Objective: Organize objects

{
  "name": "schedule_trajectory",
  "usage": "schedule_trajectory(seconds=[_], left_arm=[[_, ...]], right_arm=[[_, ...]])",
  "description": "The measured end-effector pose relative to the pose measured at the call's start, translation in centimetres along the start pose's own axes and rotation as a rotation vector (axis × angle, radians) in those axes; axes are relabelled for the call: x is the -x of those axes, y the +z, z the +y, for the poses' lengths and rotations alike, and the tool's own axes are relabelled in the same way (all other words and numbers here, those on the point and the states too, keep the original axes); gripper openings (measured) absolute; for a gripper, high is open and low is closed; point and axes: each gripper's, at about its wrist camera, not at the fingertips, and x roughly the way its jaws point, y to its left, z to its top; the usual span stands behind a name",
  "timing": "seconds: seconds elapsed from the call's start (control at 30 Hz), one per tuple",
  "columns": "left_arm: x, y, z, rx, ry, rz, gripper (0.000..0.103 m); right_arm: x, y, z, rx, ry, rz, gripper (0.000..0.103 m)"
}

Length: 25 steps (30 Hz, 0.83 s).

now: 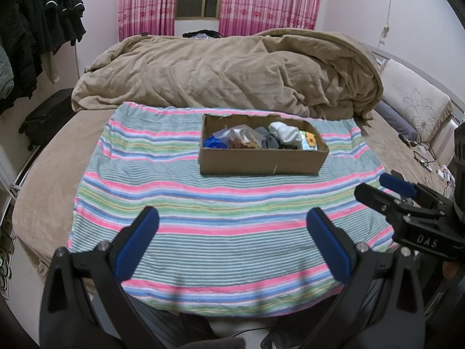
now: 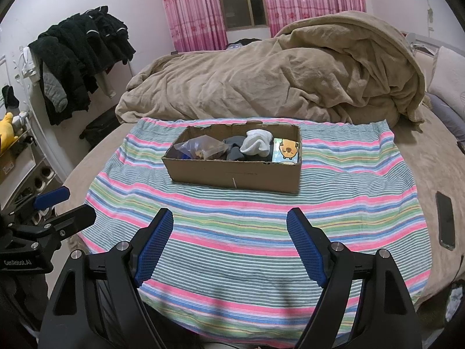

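An open cardboard box point(image 1: 261, 161) point(image 2: 232, 174) stands on a striped towel point(image 1: 226, 203) point(image 2: 247, 218) on the bed. Inside lie a clear plastic bag point(image 1: 241, 135) point(image 2: 203, 145), something blue point(image 1: 213, 142), grey cloth point(image 1: 268, 141) point(image 2: 234, 149), a white rolled sock point(image 1: 286, 132) point(image 2: 257, 142) and a packet with a bear picture point(image 1: 309, 139) point(image 2: 286, 151). My left gripper point(image 1: 232, 221) is open and empty above the towel's near part. My right gripper point(image 2: 229, 221) is open and empty there too. Each gripper shows in the other's view, the right point(image 1: 375, 189), the left point(image 2: 71, 205).
A bunched tan blanket point(image 1: 232, 67) point(image 2: 276, 81) lies behind the box. A dark phone point(image 2: 446, 218) lies on the bed at the right. Dark clothes point(image 2: 81, 58) hang at the left. Pillows point(image 1: 412, 99) lie at the right. Pink curtains point(image 1: 261, 0) hang behind.
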Motion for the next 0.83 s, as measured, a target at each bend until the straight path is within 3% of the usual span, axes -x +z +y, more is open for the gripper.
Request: schedule_trajectory(seconds=[0.83], left_arm=[[-2.0,0.0,0.0,-0.009,-0.001,0.009,0.102]], right_arm=[[-1.2,-0.1,-0.4,-0.001,0.010,0.016,0.083]])
